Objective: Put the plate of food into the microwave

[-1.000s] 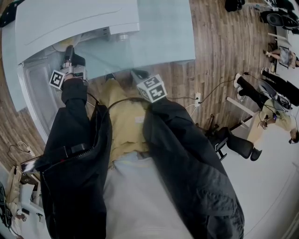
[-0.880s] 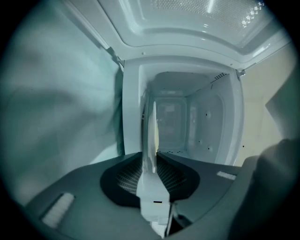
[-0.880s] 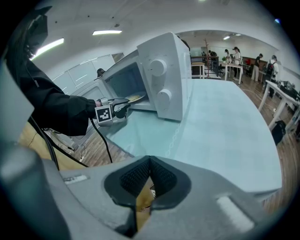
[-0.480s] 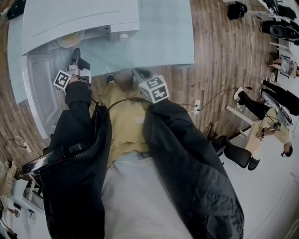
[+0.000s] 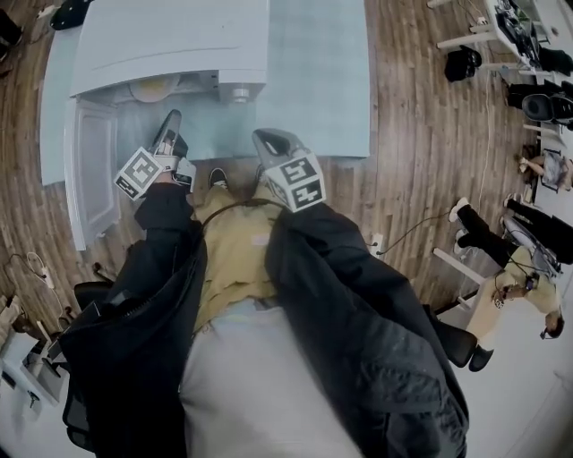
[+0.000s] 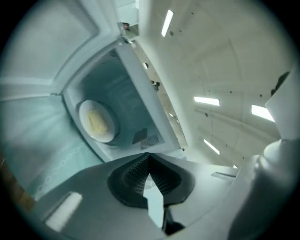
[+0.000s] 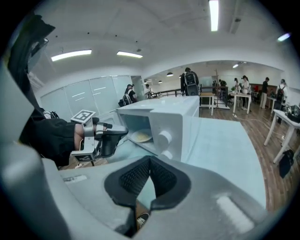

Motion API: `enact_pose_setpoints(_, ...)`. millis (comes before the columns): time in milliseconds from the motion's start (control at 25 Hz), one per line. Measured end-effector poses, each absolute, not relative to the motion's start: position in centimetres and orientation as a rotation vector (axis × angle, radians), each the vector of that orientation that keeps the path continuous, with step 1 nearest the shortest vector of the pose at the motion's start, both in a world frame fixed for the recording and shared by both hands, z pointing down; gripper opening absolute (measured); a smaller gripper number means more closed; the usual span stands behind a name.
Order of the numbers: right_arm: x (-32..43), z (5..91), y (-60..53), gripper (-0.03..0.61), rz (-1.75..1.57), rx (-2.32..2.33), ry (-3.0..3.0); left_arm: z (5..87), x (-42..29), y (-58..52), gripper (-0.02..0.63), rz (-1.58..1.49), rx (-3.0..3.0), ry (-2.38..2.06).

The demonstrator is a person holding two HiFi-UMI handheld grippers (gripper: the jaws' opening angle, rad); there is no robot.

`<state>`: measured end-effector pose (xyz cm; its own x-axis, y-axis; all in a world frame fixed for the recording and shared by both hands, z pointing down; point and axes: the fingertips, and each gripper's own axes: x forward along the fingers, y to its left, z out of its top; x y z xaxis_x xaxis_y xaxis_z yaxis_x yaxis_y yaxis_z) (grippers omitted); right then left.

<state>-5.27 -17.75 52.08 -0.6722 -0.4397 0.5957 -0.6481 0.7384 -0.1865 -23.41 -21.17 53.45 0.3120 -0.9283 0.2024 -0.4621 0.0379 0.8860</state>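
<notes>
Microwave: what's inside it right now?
In the microwave: one white plate of yellow food lying flat, door open. Nothing else shows. Whatever lies under the plate is covered by it.

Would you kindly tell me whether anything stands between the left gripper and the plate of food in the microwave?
Nothing visible does: the microwave door is swung open, and the left gripper, jaws just closed on nothing, faces the plate of food.

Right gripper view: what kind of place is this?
Probably an open-plan office or lab, not a home kitchen: people stand among desks, strip lights run along the ceiling, and the microwave sits on a large table.
</notes>
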Motion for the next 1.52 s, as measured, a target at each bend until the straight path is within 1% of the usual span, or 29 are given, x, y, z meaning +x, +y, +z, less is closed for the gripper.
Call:
enact_pose_setpoints(320,-5.9,44.4,-21.5,0.002,0.345,0.870,-2.584,44.0,-16.9,-23.3,-0.005,-0.225,2.045,-1.429)
enact_pose_setpoints(480,-6.6,40.1,-23.1,0.002,0.217,0.900,-2.674,40.0,-14.6,-24.4,-0.005,-0.130,2.220,-1.483)
enact_pose_setpoints(680,-6.6,36.9,-24.5,0.000,0.099,0.977,-2.728,36.4,-13.9,-24.9,-0.005,-0.036,2.364,-1.610)
enact_pose_setpoints(1160,-7.2,34.9,-25.1,-0.003,0.034,1.001,-2.804,34.9,-14.4,-24.5,-0.005,0.109,2.414,-1.761)
enact_pose_setpoints(1520,-7.4,35.0,-24.5,-0.003,0.029,0.969,-2.820,35.3,-14.6,-23.6,-0.005,0.122,2.376,-1.799)
